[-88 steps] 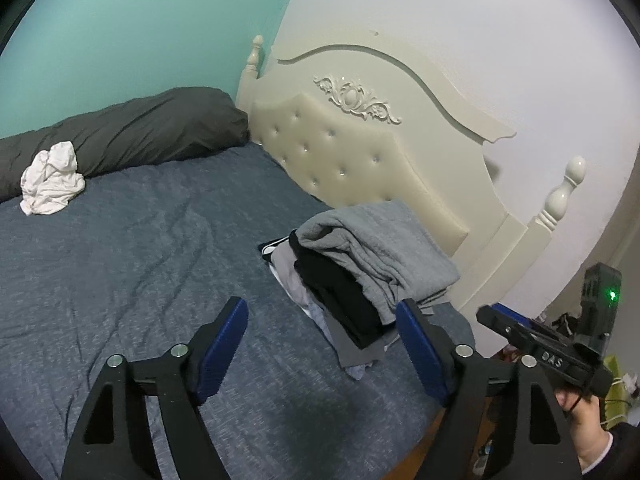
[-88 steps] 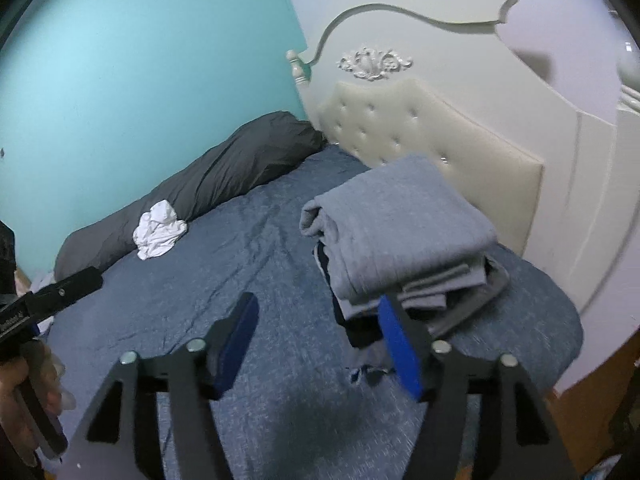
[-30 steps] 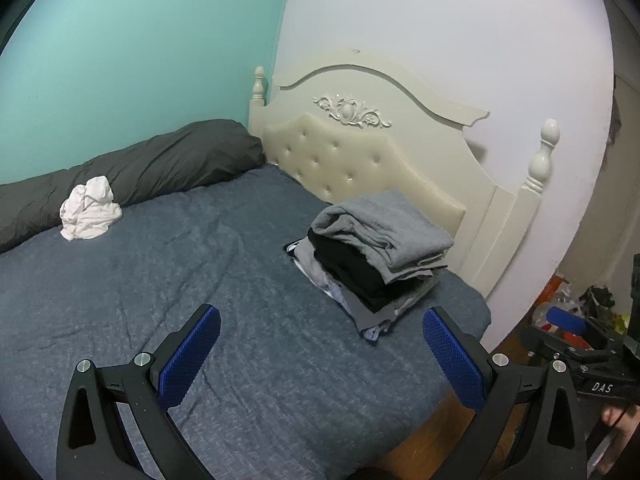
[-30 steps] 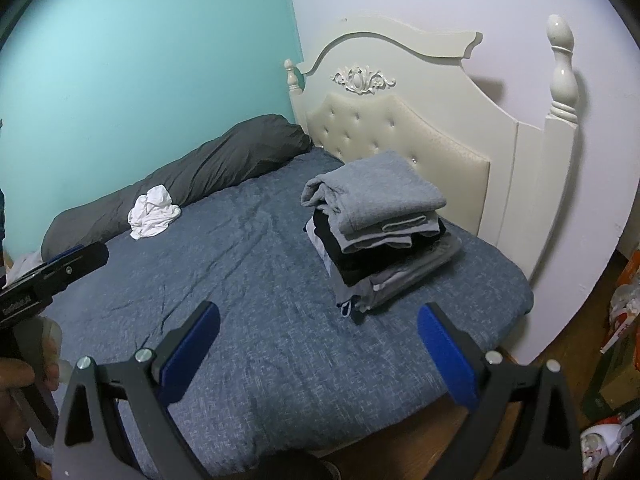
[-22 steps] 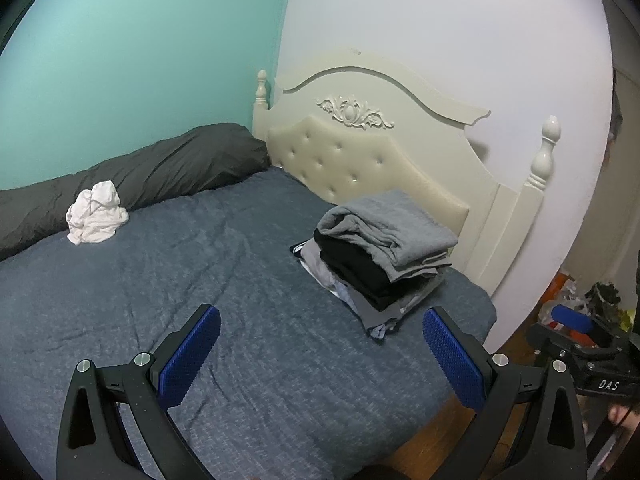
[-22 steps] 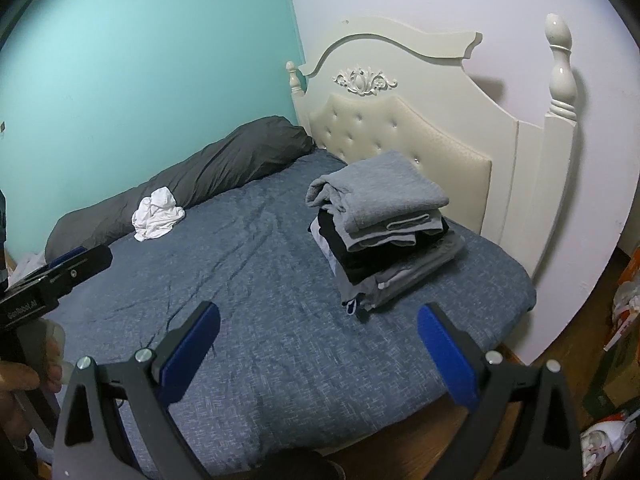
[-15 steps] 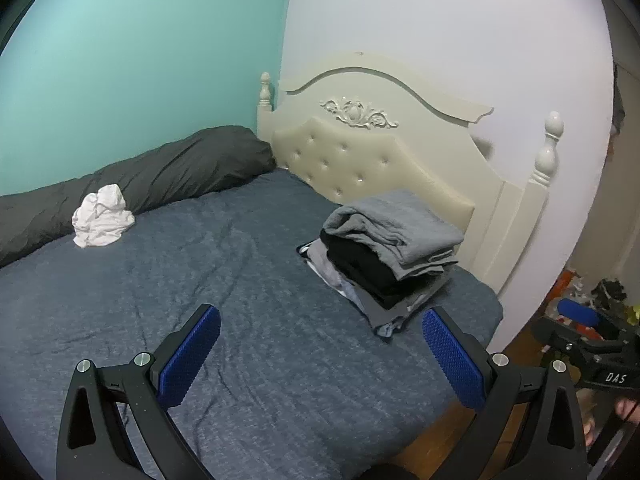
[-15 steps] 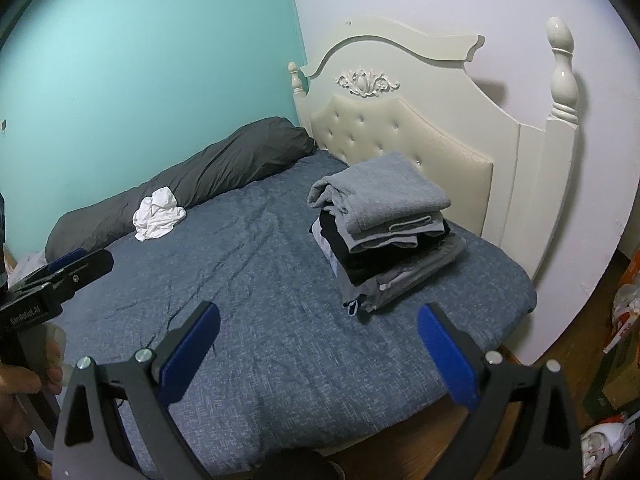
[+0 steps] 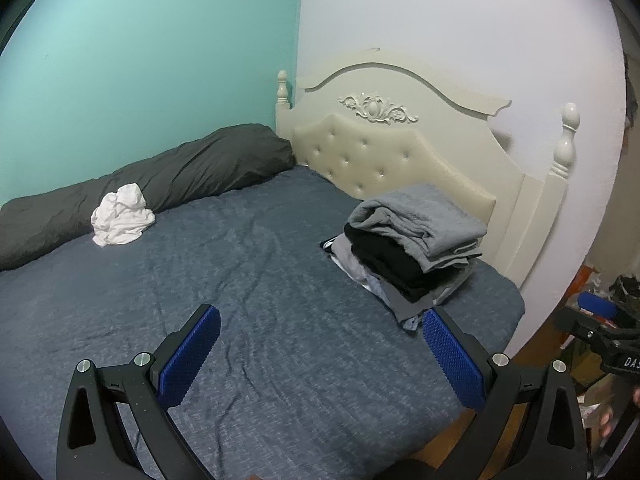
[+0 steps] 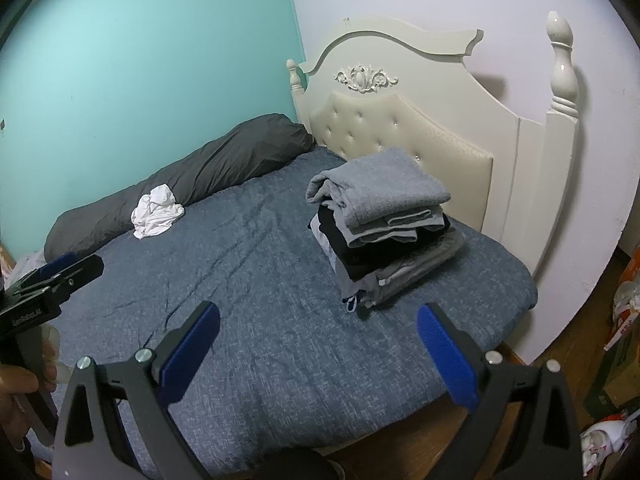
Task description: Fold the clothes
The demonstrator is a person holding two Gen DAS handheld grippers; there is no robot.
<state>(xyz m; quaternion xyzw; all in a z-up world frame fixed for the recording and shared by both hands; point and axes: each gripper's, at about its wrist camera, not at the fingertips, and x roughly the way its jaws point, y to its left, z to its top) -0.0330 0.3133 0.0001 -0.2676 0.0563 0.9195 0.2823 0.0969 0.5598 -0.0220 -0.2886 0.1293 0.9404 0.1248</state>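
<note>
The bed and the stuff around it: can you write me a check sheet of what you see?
Surface: dark blue bedspread, wrinkled.
Job's things: stack of folded grey and black clothes near the cream tufted headboard; crumpled white garment against the long dark grey pillow, unfolded.
Clutter: bags and boxes on the floor.
Grippers: left gripper and right gripper open, empty.
Cables: nothing seen.
Surroundings: teal wall, pale wall.

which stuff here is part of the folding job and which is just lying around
Part of the job:
- stack of folded clothes, near the headboard
- crumpled white garment, not yet folded
- left gripper and right gripper, both open and empty

Just lying about:
- dark bolster pillow
- headboard
- floor clutter
</note>
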